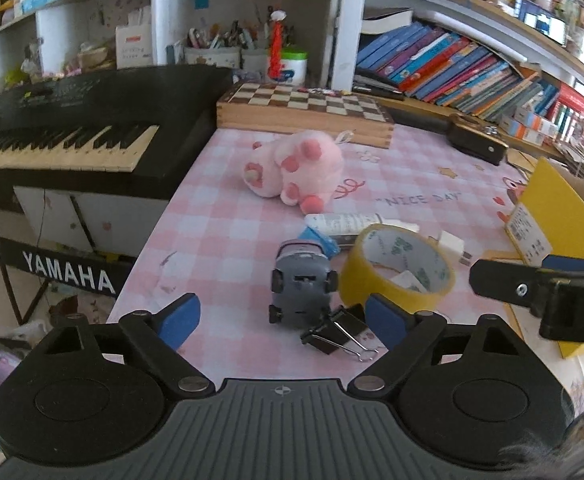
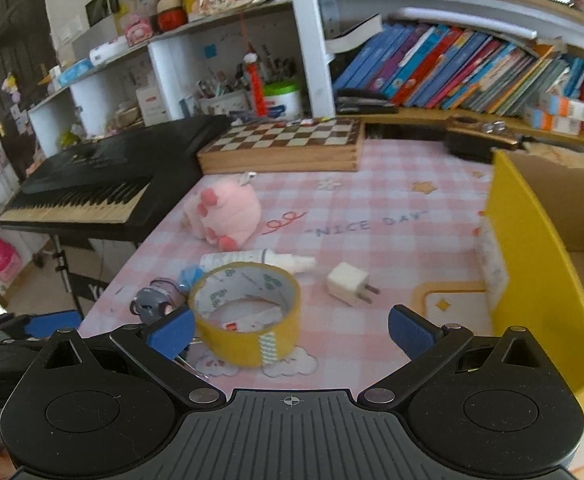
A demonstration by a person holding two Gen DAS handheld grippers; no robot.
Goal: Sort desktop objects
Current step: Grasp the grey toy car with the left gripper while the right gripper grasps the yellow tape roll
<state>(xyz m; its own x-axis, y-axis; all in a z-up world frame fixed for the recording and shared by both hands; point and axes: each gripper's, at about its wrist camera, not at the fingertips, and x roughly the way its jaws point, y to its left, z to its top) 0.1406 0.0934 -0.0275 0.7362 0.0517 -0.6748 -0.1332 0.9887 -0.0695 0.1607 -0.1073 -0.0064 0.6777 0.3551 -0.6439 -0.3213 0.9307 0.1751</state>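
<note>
Pink checkered counter with a keyboard on the left and bookshelves behind. Toy car and binder clips sit between the left gripper fingers, spread apart. Tape roll is just beside the right gripper, also spread wide, yellow box far right.

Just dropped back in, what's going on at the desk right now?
A person is holding two grippers low over the pink checked tablecloth, and neither has hold of anything. The left gripper stands open around the upturned grey toy car, with black binder clips by its right finger. The right gripper is open in front of the yellow tape roll. The white charger plug, pink plush and yellow box lie untouched.
</note>
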